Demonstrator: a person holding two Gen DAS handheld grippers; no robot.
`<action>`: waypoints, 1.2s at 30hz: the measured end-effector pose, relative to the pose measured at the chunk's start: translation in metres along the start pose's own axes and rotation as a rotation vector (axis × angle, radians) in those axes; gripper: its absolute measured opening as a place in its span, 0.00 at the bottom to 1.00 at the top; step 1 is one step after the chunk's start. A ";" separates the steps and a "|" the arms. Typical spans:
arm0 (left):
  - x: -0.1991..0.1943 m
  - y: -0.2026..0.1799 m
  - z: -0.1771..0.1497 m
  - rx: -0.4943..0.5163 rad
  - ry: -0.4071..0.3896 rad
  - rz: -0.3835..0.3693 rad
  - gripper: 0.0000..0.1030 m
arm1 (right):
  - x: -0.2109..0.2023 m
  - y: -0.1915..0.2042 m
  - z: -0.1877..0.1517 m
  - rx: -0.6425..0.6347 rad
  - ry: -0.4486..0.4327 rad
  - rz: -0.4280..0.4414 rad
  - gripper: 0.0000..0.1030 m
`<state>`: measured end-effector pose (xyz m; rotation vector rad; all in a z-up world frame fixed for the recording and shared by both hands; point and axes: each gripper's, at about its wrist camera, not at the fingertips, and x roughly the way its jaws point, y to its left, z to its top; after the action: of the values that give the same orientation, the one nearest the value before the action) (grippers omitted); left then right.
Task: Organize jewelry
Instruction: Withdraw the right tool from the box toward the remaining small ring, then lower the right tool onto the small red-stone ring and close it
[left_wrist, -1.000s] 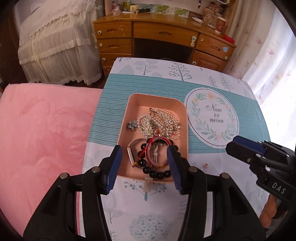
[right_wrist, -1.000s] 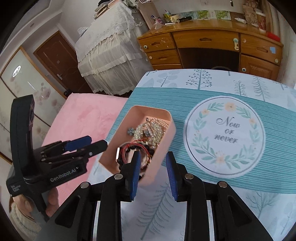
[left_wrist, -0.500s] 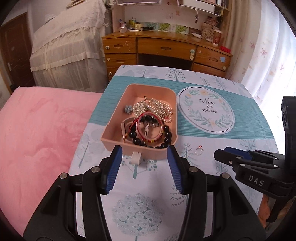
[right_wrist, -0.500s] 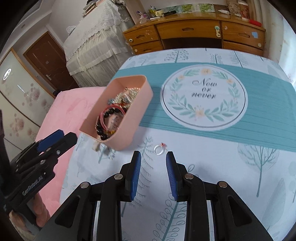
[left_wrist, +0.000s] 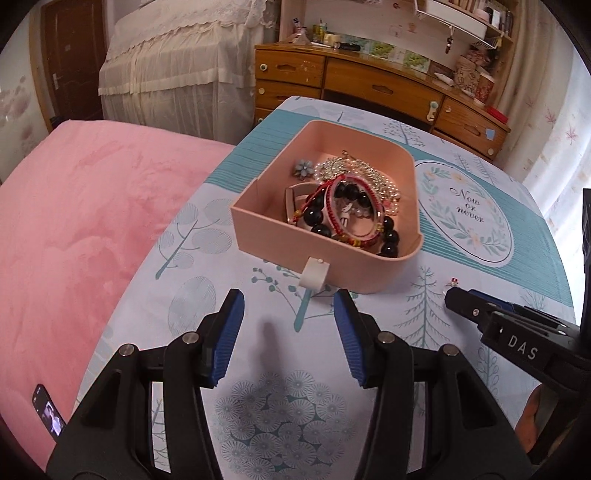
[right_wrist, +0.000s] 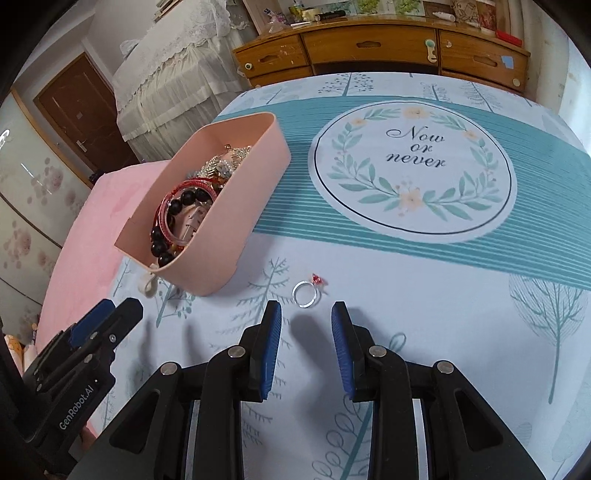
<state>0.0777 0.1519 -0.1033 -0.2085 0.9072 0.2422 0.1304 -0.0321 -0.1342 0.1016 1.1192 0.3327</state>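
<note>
Bedroom furniture fills the background: a wooden desk (left_wrist: 376, 88) with drawers along the top of both views, a bed draped in cream lace (left_wrist: 173, 70) at upper left, and a pink blanket (left_wrist: 74, 236) down the left side. Nearer the cameras, the worktop (right_wrist: 424, 332) is covered by a cloth printed with pale trees, a teal striped band and a round wreath reading "Now or never" (right_wrist: 412, 166).

On that cloth, left of the wreath, sits an open pink box (left_wrist: 373, 273) with a small white tab (left_wrist: 314, 275) on its near wall. Inside it lies a tangle of jewelry: a bracelet of dark round beads (left_wrist: 388, 236) toward the near end, a red cord bracelet (left_wrist: 354, 236) across it, a heap of silvery chain (left_wrist: 351, 170) toward the far end, and a small blue flower piece (left_wrist: 304, 167) beside the chain.

Outside the box, a silver ring (right_wrist: 306, 293) with a small red ornament lies flat on the cloth, just to the right of the box's near corner.

In the right wrist view, the right gripper (right_wrist: 306, 345) stands partly open and empty, with the ring just beyond its tips. In the left wrist view, the left gripper (left_wrist: 288, 338) is spread wider, also empty, just short of the box's tab.
</note>
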 end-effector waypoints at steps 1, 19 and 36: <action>0.002 0.001 0.001 -0.006 0.004 0.000 0.46 | 0.003 0.002 0.002 -0.005 -0.003 -0.003 0.28; 0.016 0.008 -0.001 -0.048 0.037 -0.020 0.46 | 0.019 0.029 0.012 -0.211 -0.052 -0.125 0.28; 0.015 0.007 -0.004 -0.056 0.035 -0.018 0.46 | 0.020 0.035 0.008 -0.296 -0.079 -0.138 0.14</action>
<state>0.0815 0.1593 -0.1184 -0.2732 0.9333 0.2476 0.1378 0.0081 -0.1390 -0.2218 0.9826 0.3646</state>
